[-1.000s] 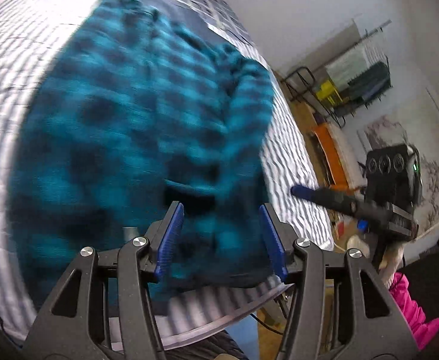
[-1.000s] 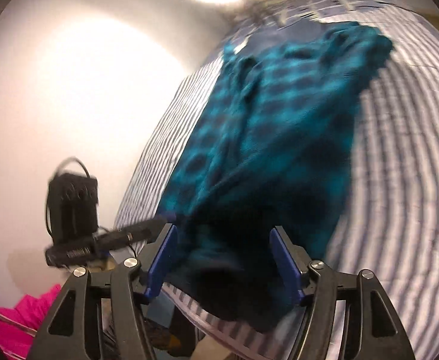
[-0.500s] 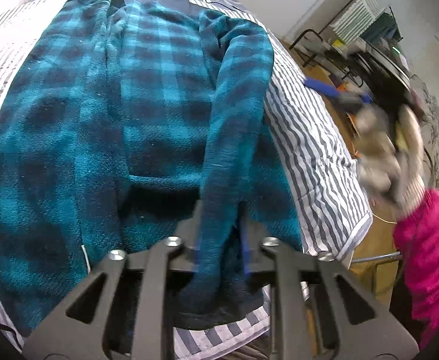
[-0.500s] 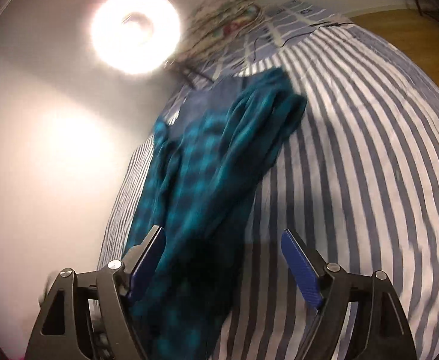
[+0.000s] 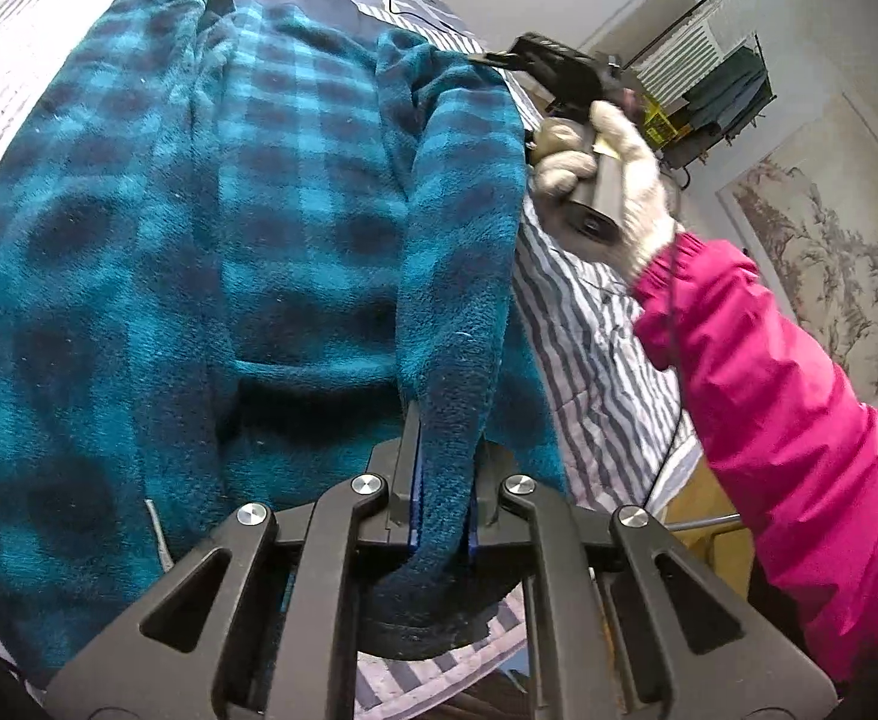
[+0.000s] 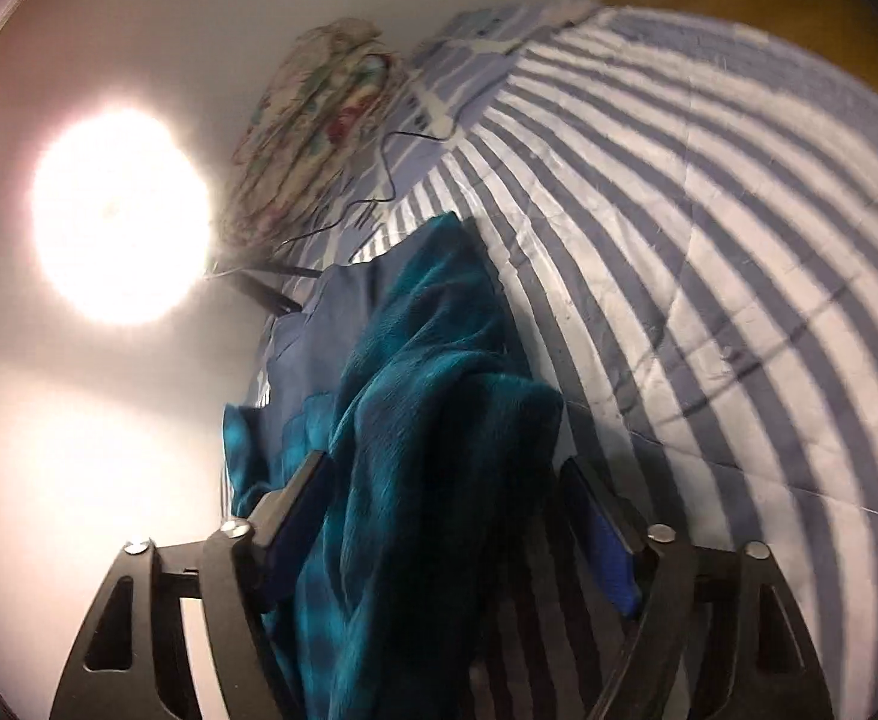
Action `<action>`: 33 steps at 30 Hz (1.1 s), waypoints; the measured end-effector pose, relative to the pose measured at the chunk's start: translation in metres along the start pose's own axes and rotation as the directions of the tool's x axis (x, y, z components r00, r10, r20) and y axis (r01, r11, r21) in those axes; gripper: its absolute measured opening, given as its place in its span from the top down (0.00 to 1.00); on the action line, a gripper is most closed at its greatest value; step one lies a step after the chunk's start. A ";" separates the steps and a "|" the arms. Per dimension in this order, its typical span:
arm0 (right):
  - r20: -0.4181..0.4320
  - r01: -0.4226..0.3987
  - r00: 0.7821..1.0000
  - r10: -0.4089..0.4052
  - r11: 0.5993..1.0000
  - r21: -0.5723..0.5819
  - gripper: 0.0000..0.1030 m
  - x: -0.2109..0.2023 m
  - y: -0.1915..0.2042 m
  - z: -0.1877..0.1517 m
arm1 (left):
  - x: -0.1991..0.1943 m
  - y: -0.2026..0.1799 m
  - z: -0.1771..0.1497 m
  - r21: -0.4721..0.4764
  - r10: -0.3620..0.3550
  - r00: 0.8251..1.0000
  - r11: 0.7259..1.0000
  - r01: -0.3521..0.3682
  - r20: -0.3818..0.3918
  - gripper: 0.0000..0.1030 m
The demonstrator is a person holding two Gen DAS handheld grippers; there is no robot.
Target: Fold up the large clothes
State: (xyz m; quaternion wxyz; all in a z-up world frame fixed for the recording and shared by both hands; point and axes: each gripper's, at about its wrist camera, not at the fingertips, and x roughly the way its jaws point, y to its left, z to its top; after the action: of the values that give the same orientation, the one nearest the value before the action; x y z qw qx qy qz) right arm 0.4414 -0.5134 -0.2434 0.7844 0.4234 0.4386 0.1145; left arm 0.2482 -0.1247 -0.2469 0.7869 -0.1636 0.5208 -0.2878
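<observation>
One teal plaid fleece garment (image 5: 247, 228), with one sleeve (image 5: 463, 312) counted lying over its front. One striped bed cover (image 6: 709, 252) beneath it. Two grippers: left gripper (image 5: 442, 480), right gripper (image 6: 457, 516). One gloved hand (image 5: 613, 180) seen, with one pink sleeve (image 5: 799, 420). One round lamp glare (image 6: 118, 216). One bundle of patterned cloth (image 6: 319, 114) at the head of the bed. One dark cable (image 6: 391, 180) across the cover. One clothes rack (image 5: 715, 84). One framed picture (image 5: 829, 276) on the wall.
</observation>
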 end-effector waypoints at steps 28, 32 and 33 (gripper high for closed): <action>0.011 0.349 0.850 -0.526 0.547 -0.761 0.48 0.197 0.215 -0.094 | -0.012 0.048 -0.023 -0.240 -0.060 0.998 0.969 0.051 -0.031 0.94; -0.074 0.239 0.917 -0.393 0.686 -0.687 0.48 0.166 0.210 -0.073 | -0.011 0.049 -0.026 -0.240 -0.060 0.998 0.970 0.049 -0.038 0.94; -0.097 0.188 0.940 -0.327 0.734 -0.653 0.48 0.145 0.208 -0.065 | -0.011 0.047 -0.027 -0.234 -0.058 0.998 0.971 0.048 -0.038 0.94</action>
State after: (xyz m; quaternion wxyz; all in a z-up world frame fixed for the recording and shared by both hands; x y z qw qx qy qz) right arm 0.5162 -0.2688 -0.1867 0.8393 0.0545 0.5071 0.1882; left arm 0.2338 -0.0798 -0.2759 0.7426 -0.2620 0.5637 -0.2493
